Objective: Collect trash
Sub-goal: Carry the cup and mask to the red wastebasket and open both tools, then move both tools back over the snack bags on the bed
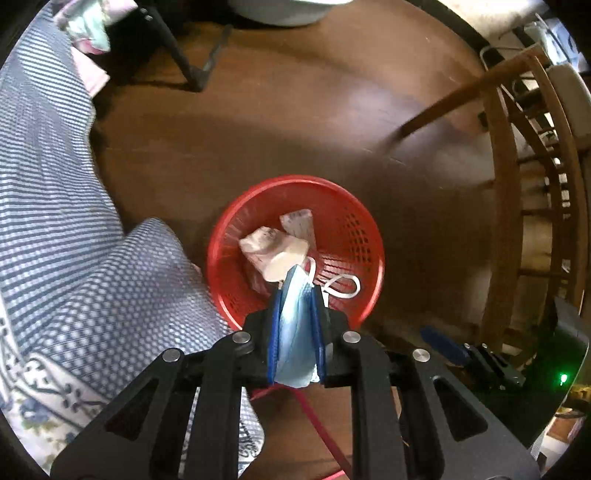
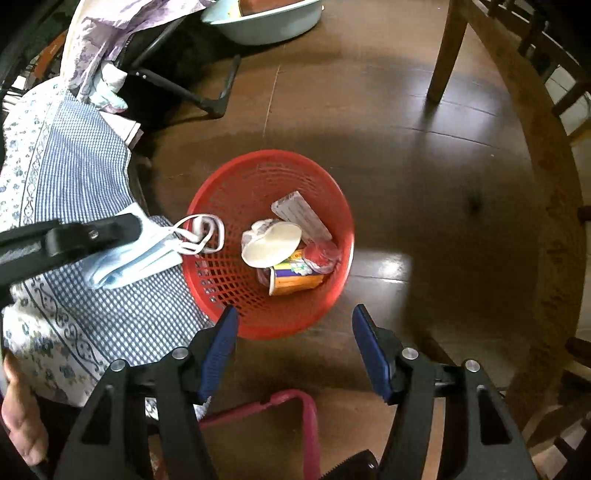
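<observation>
A red mesh basket [image 1: 295,181] stands on the dark wooden floor. It holds a paper cup [image 2: 295,281], a white lid [image 2: 271,243], a flat carton [image 2: 301,216] and crumpled paper [image 1: 271,251]. My left gripper [image 1: 298,295] is shut on a light-blue face mask [image 1: 295,332], which hangs just above the basket's near rim, with its white ear loops [image 1: 343,288] dangling inside. In the right wrist view the mask [image 2: 136,258] sits by the basket's [image 2: 266,157] left rim, clamped in the left gripper [image 2: 125,227]. My right gripper [image 2: 294,312] is open and holds nothing, over the basket's near edge.
A blue checked cloth [image 2: 92,177] drapes at the basket's left, touching it. Wooden chair legs [image 2: 443,55] and a curved wooden frame [image 2: 546,192] stand to the right. A pale basin [image 2: 266,22] and a black metal stand [image 2: 218,99] lie beyond. A pink bar [image 2: 288,400] lies below.
</observation>
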`<state>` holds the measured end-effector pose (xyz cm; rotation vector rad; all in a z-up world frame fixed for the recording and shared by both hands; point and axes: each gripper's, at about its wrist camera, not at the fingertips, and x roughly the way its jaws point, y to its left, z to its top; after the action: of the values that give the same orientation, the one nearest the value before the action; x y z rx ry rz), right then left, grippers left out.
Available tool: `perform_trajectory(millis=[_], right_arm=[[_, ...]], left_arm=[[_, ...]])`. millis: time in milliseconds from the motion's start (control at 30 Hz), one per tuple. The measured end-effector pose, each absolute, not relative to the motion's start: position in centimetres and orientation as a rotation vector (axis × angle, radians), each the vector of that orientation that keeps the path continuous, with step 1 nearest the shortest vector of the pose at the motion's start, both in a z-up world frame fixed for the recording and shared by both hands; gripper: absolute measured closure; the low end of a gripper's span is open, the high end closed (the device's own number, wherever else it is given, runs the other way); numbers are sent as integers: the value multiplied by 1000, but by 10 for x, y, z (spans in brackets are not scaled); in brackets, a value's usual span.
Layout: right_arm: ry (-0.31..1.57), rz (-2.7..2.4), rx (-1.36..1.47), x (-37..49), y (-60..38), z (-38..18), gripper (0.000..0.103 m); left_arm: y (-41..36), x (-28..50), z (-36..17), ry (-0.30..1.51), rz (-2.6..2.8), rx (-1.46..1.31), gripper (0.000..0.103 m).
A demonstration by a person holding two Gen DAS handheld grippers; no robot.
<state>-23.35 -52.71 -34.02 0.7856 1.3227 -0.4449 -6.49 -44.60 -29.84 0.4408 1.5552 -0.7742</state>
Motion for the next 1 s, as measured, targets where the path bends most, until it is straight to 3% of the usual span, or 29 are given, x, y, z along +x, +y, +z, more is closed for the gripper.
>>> perform_trajectory(millis=[67,100,133,200,467,1000], right_arm=[[1338,-444,778,-238,-526,-340,40],[1348,-446,775,-241,-524,-340,40],[1355,-445,773,-243,-524,-341,40],[1370,-436,772,-246,-521,-341,40],[1370,-424,750,-251,-511,-322,40],[1304,-410,664,-247,-494,-256,37]], left_arm=[[-450,-67,-293,1541,-790,434,81],[-452,-68,-287,1530,-811,424,69],[-452,-69,-284,1523,-819,421,47],[-452,-71,-274,1486,-818,416,19],[-450,-76,-258,1492,-857,368,17],[-391,-93,-125,1219,-959,187,17]])
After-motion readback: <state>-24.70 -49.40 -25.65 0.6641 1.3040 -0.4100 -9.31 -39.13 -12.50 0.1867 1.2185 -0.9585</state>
